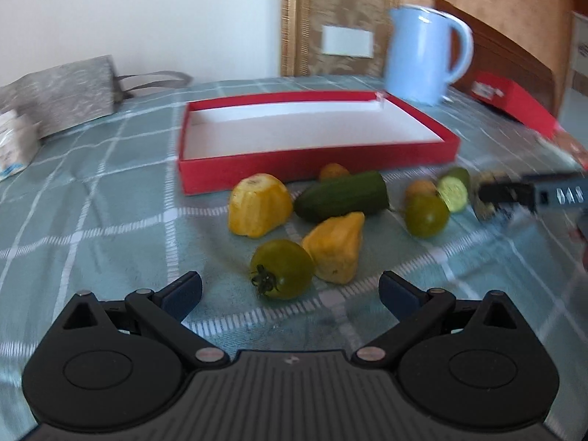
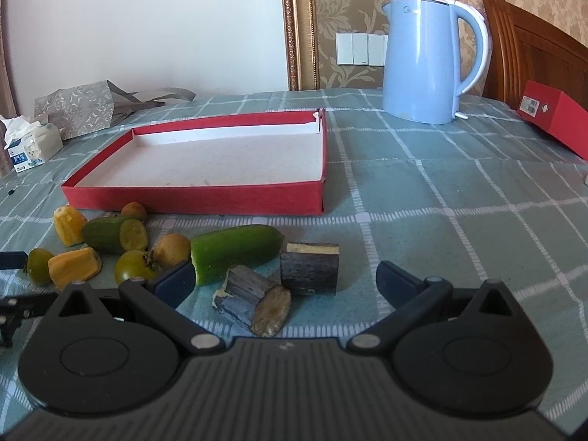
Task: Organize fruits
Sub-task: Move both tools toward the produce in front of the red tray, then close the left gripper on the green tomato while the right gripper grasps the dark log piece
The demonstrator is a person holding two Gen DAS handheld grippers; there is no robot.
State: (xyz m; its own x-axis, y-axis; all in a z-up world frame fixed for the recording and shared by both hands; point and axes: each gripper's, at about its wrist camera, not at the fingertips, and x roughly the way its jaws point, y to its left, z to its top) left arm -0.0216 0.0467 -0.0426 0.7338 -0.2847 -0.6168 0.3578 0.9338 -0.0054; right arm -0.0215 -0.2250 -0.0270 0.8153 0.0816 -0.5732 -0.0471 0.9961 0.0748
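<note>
So both my grippers are wide open with nothing in them, and the red tray sits bare just behind the pile of produce. My left gripper hovers right in front of a green tomato, my right gripper over the two dark peeled chunks. Probably a grab comes first. Tip: straddle the tomato evenly, since round stuff rolls, and squeeze gently. The yellow wedge touching it could get nudged, so come in low and straight.

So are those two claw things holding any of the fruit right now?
No, nothing is held. The left gripper and the right gripper are both open, above the tablecloth.
</note>
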